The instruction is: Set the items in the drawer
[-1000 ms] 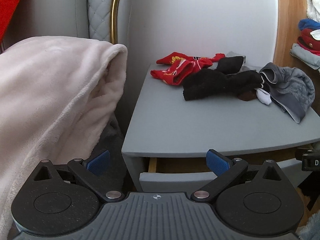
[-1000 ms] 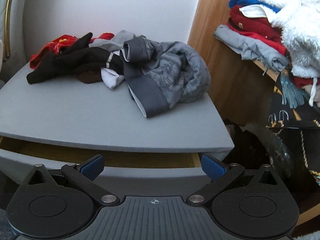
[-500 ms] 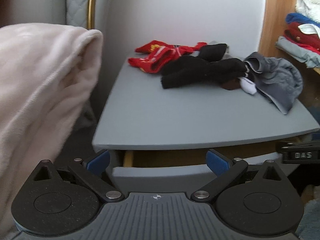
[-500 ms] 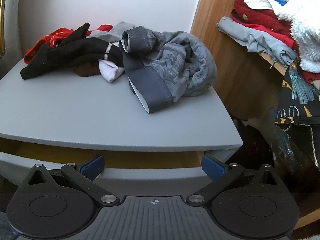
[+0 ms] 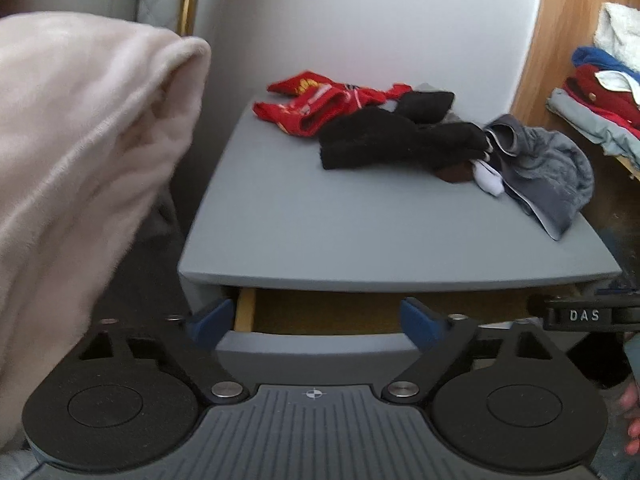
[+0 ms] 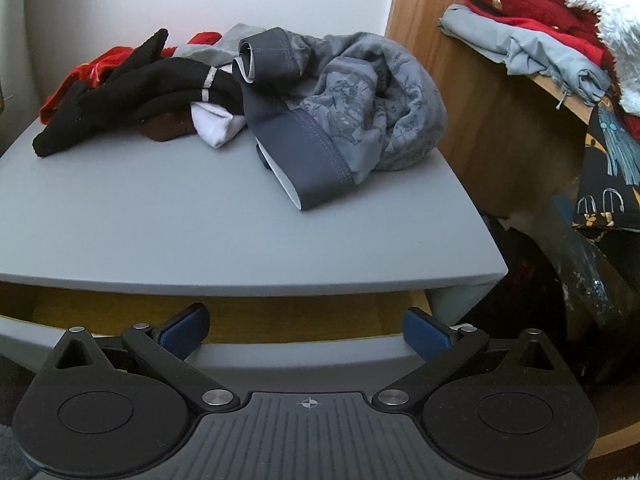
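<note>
A grey nightstand (image 5: 360,240) carries a pile of clothes: a red garment (image 5: 316,106), black socks (image 5: 392,140) and grey underwear (image 6: 352,112), with a white sock (image 6: 216,128) and a brown sock (image 6: 168,130) tucked between. Its drawer (image 5: 316,350) is pulled out a little and shows a wooden inside. My left gripper (image 5: 314,316) hovers at the drawer's left front; its jaws are closing and grip nothing. My right gripper (image 6: 306,330) stands open over the drawer's right front, holding nothing. The right gripper's body (image 5: 584,315) shows at the left view's right edge.
A thick pale blanket (image 5: 80,140) bulges in at the left of the nightstand. To the right is a wooden shelf (image 6: 480,128) with stacked clothes (image 6: 540,40), and a dark patterned cloth (image 6: 604,184) hangs from it. A wall stands behind the nightstand.
The left gripper's pads have drawn closer together and its view has swung, so the nightstand sits more centred. The right gripper has come slightly closer to the nightstand.
</note>
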